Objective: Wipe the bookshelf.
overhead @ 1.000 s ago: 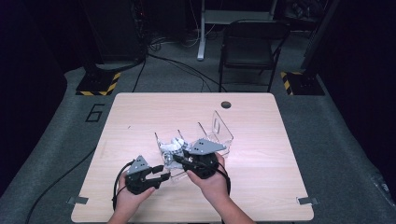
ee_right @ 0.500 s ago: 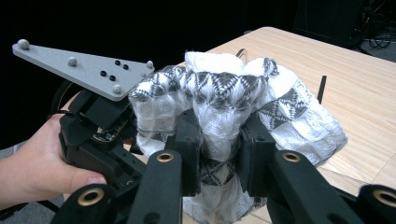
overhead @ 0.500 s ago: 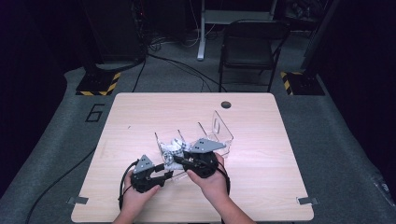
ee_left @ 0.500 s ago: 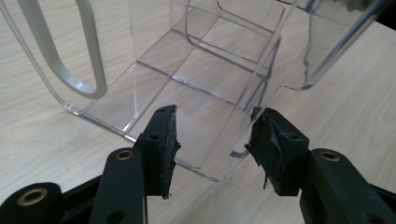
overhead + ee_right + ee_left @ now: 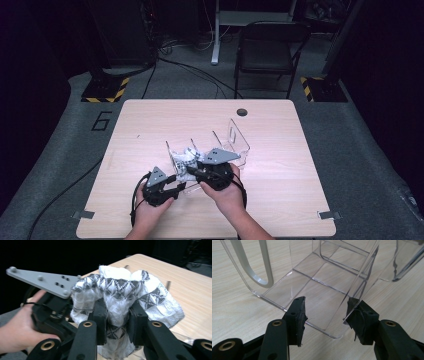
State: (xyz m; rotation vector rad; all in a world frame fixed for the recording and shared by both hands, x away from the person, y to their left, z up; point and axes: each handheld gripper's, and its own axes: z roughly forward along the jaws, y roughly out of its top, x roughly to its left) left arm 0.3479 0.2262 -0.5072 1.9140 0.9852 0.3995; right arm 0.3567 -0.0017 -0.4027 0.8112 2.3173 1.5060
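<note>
- A lab or recording studio is suggested.
- A lone wooden table [image 5: 280, 200] is set on grey carpet [image 5: 360, 150].
- Floor cables [image 5: 200, 75], hazard-striped stand bases [image 5: 105, 92] and a folding chair [image 5: 267, 50] are seen behind.

Overhead view faces table [image 5: 150, 125]; claw views sit close.

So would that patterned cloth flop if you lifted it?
Probably. The cloth bunches in soft folds around the right gripper, so it looks limp and light. Its knitted surface likely resists slipping. It would sag rather than hold shape, and might snag on the clear rack.
</note>
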